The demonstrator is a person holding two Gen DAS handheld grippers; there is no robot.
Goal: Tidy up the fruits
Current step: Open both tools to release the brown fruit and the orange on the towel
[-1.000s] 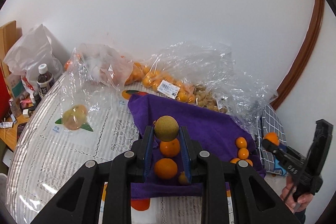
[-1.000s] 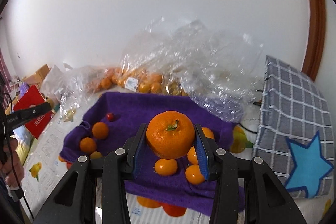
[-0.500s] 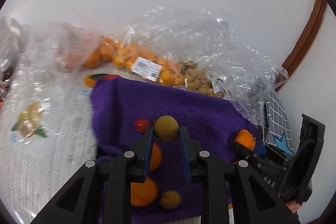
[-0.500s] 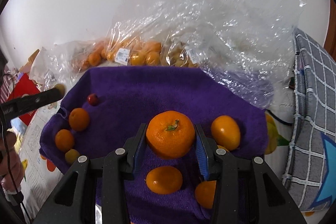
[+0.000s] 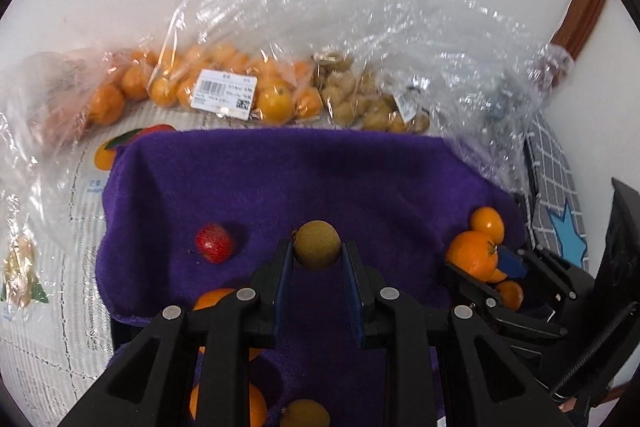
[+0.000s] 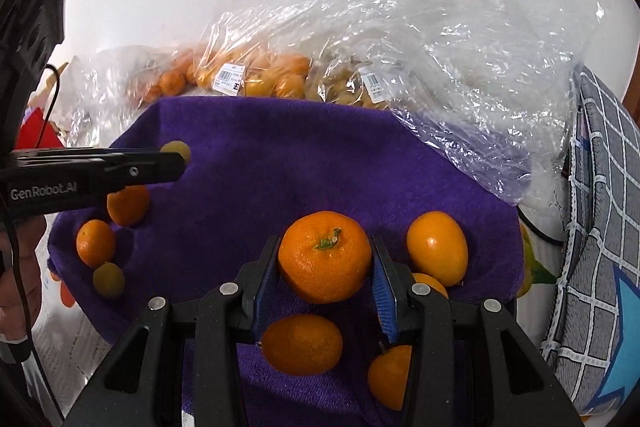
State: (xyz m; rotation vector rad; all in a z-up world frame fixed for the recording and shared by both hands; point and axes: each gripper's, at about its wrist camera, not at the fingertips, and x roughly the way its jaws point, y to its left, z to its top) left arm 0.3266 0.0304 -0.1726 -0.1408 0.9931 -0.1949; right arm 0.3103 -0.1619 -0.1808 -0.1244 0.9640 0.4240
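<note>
Fruits are partly sorted on the purple towel [image 5: 360, 179]: left gripper [image 5: 317, 259] pinches a brownish fruit [image 5: 317, 245], right gripper [image 6: 325, 263] a mandarin [image 6: 325, 255], neither yet placed, bagged fruit [image 5: 224, 87] remaining.

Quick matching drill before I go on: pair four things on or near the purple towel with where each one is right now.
Things:
1. tangerine
2. brown fruit
3. red fruit
4. labelled bag

Places:
A. lying loose on the towel
B. behind the towel, by the wall
C. in the right gripper
D. in the left gripper

Pairs: 1-C, 2-D, 3-A, 4-B
</note>
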